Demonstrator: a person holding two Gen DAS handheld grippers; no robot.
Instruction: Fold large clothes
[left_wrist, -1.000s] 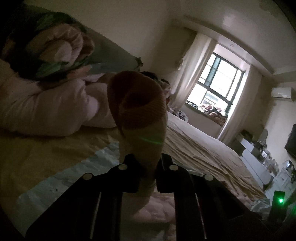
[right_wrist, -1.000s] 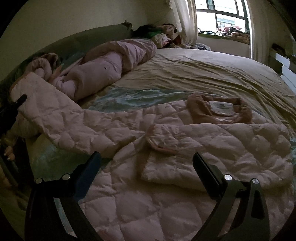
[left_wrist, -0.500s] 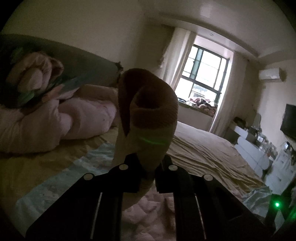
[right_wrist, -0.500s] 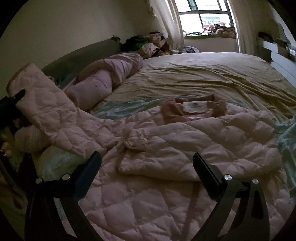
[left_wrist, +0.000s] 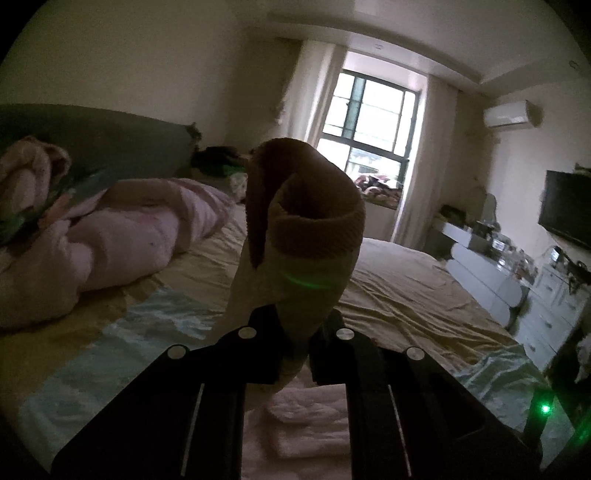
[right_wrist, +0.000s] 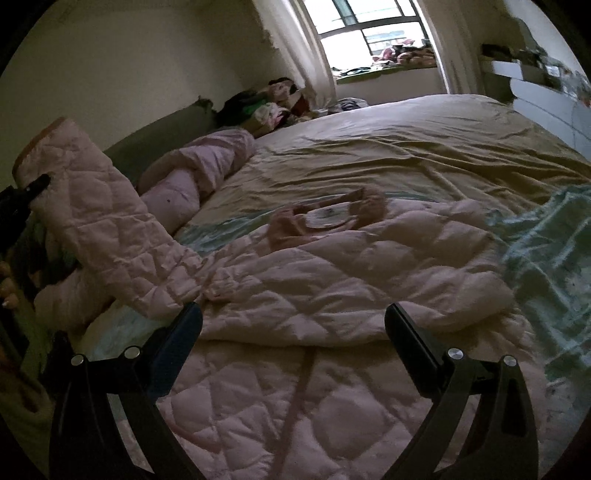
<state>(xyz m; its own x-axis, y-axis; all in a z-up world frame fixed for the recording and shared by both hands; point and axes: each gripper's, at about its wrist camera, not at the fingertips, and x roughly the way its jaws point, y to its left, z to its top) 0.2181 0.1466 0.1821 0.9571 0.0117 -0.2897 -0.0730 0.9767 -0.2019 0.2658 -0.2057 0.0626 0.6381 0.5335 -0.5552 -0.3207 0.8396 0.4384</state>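
Both differ: left gripper (left_wrist: 295, 347) jaws clamp the sleeve (left_wrist: 295, 266), right gripper (right_wrist: 293, 332) jaws gape empty.

Left claw (left_wrist: 295, 343) clamped tight, raised; right claw (right_wrist: 293, 332) spread wide, angled downward.

Pink quilted jacket (right_wrist: 332, 280) spread on bed, one sleeve (left_wrist: 295, 236) lifted.
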